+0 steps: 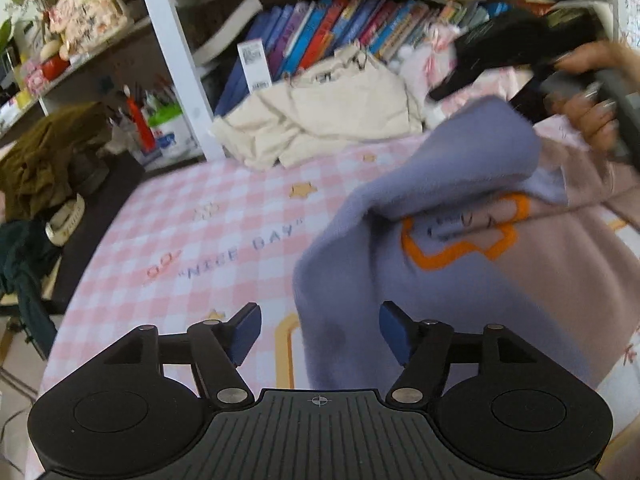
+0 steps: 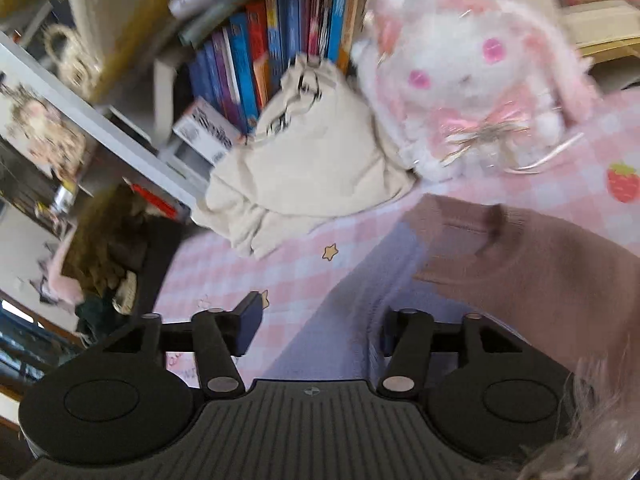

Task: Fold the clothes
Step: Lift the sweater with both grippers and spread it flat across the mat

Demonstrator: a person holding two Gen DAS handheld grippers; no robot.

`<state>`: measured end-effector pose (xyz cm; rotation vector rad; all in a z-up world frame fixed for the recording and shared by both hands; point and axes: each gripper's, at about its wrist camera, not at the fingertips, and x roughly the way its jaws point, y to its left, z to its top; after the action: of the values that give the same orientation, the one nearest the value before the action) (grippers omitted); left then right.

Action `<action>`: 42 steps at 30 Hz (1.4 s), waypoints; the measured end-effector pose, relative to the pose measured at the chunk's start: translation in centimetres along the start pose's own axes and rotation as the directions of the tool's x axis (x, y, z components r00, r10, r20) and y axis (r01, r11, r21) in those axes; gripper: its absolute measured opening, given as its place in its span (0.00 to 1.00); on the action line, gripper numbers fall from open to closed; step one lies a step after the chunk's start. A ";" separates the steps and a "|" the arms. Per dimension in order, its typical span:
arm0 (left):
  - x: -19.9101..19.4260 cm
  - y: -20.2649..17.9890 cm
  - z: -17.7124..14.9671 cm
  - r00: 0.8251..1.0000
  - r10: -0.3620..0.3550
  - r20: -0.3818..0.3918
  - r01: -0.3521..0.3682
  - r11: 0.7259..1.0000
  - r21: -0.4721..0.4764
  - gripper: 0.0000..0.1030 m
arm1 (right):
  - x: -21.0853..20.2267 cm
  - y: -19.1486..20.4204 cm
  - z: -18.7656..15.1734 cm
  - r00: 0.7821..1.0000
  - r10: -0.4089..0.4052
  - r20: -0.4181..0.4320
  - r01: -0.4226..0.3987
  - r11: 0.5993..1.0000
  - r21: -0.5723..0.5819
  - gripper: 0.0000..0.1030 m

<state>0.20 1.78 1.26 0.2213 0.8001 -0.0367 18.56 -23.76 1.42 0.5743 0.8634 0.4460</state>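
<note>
Checked sheet (image 1: 224,216): sweater (image 1: 460,280) collar toward books (image 1: 340,28); both tools (image 1: 320,334) (image 2: 316,330) open, empty.

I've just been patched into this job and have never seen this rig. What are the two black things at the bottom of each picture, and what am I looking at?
There is no robot arm here. A person holds a hand-held two-finger tool in each hand, and each tool carries a wide-angle camera that looks along its fingers. One picture comes from the left tool, the other from the right tool. Both tools are open and hold nothing. In the left view you also see the person's hand gripping the right tool. The surface is a bed with a pink checked sheet. On it lie a lilac and brown sweater, partly folded over, a cream garment and a white and pink plush rabbit. Behind them are shelves of books.
</note>
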 end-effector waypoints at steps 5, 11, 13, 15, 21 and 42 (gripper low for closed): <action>-0.2 -0.9 -0.6 1.000 -0.004 -0.009 0.004 1.000 -0.011 0.65 | -6.7 -1.9 -2.9 0.991 0.007 0.134 -0.001 0.999 -0.046 0.66; -0.6 -4.4 0.3 0.998 -0.061 0.026 0.060 0.997 0.038 0.65 | -10.6 -4.8 -7.5 0.990 -0.126 0.064 0.135 0.978 -0.161 0.67; -0.6 -5.7 0.7 0.996 -0.083 0.036 0.080 0.995 0.061 0.65 | -10.6 -5.2 -8.9 0.985 -0.170 0.028 0.172 0.955 -0.243 0.66; -0.6 -7.3 0.8 0.994 -0.099 0.035 0.096 0.991 0.091 0.65 | -10.6 -5.5 -9.9 0.980 -0.197 0.016 0.193 0.939 -0.284 0.65; -0.4 -11.3 1.9 0.987 -0.151 0.055 0.140 0.976 0.170 0.65 | -10.5 -6.4 -13.1 0.960 -0.279 -0.014 0.249 0.879 -0.406 0.55; 9.6 -11.1 13.5 0.995 -0.081 0.050 0.074 0.990 0.118 0.47 | -12.6 -6.4 -18.2 0.931 -0.293 -0.219 0.155 0.859 -0.489 0.10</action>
<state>15.14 -11.41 1.44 0.2978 0.7521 -0.1624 -2.47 -30.74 -4.81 -0.0440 1.0446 0.5061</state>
